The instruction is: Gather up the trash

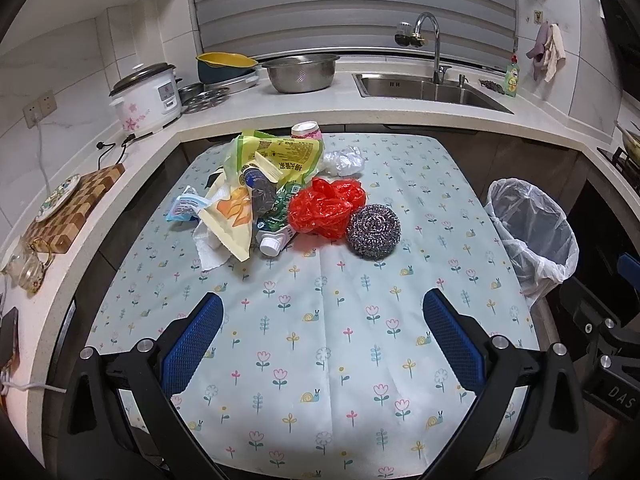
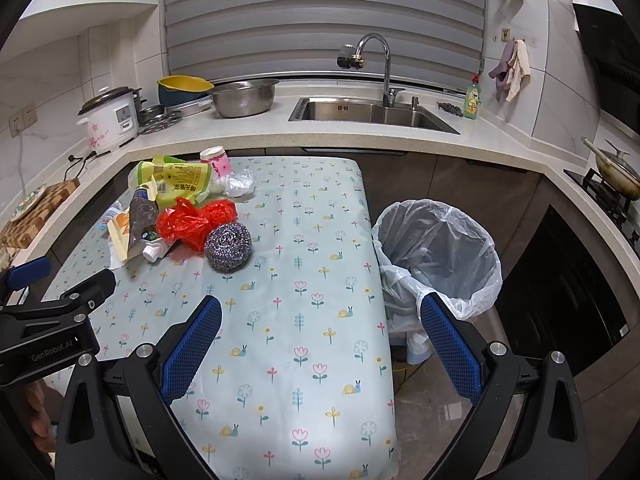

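You see a rough steel-wool scourer (image 1: 373, 231) beside a crinkly glossy red plastic bag (image 1: 326, 206), on a matt printed tablecloth (image 1: 320, 344); thin translucent plastic lines the bin (image 2: 438, 256).

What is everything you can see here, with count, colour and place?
Scrubber: one, silver, table middle, touching the red bag.
Red bag: one, crumpled, left of scrubber.
Wrappers: several, yellow-green, table far left.
Clear bag: one, whitish, behind red bag.
Cup: one, pink-white, table's far edge.
Bin: one, clear liner, floor right of table.
Table: one, floral cloth.
Sink: one, steel, counter.
Rice cooker: one, white, counter left.
Left gripper: fingers blue, open.
Right gripper: fingers blue, open.
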Tool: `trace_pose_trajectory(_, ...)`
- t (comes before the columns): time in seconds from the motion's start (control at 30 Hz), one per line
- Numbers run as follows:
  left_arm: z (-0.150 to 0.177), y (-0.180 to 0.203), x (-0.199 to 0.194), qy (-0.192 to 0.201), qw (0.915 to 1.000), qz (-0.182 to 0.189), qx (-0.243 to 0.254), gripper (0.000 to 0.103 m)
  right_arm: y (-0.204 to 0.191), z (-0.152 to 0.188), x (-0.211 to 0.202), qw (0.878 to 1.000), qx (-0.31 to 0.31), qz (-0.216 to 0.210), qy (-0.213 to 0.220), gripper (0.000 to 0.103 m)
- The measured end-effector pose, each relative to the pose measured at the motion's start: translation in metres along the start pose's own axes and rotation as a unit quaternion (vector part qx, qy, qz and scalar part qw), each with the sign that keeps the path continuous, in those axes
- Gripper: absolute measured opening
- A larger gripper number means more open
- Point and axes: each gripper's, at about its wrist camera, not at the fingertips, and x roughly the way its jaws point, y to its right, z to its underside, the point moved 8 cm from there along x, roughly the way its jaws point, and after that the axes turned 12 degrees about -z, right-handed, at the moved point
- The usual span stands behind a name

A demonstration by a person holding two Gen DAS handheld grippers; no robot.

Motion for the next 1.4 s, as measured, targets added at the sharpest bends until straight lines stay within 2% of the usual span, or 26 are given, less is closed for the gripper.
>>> trace_pose_trajectory(1.4, 0.0000, -0.0015, 0.0013, -0.002, 1.0000, 0.000, -0.006, 0.096, 0.0004, 0.0026, -0.0024, 1.000, 0.005, -0.002, 0.002, 0.096)
